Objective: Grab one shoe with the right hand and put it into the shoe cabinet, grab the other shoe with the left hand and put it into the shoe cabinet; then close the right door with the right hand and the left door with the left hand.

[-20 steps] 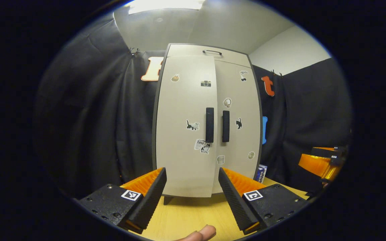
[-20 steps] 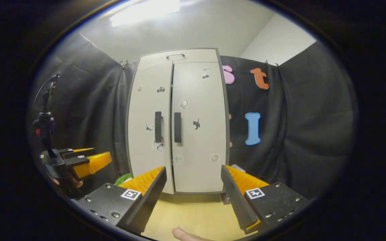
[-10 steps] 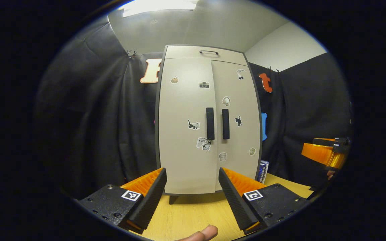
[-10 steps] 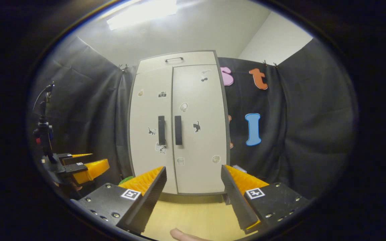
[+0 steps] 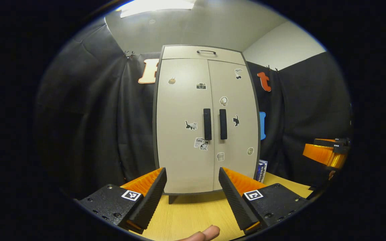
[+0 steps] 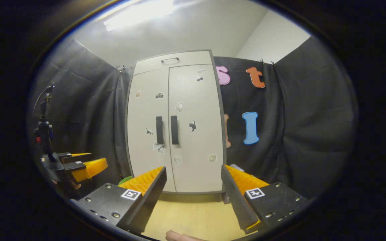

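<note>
matt shoe cabinet (image 5: 183,134), wood-grain table (image 5: 193,214)

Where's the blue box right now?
In the left gripper view the blue box stands on the table at the cabinet's lower right corner, against the black cloth.
</note>
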`<action>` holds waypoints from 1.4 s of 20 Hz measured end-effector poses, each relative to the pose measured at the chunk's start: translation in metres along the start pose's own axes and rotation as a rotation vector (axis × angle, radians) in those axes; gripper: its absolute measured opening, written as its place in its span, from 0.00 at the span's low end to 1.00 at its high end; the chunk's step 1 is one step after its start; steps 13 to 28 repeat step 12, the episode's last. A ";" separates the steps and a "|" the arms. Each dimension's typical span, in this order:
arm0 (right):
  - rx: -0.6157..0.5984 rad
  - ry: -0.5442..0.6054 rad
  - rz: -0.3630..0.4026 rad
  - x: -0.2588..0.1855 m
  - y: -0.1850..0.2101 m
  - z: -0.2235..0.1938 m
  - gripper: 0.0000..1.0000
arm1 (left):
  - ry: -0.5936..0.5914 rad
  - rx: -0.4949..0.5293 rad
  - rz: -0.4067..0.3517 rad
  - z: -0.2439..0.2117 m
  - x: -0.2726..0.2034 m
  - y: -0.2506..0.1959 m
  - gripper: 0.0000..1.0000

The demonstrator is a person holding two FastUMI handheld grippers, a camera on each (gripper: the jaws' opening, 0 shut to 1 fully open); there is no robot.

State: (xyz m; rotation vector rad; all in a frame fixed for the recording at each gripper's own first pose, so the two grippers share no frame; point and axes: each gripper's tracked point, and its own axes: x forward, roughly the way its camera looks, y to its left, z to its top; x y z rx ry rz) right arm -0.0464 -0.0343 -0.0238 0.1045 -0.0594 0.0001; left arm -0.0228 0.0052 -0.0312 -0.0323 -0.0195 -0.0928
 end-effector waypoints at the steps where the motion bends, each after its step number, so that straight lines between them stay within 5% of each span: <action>1: -0.002 -0.007 0.005 -0.002 0.001 0.001 0.98 | 0.000 0.001 0.004 0.000 -0.001 0.001 0.94; 28: -0.004 -0.029 0.025 -0.007 -0.006 0.003 0.97 | -0.046 -0.011 0.025 0.020 -0.019 -0.003 0.95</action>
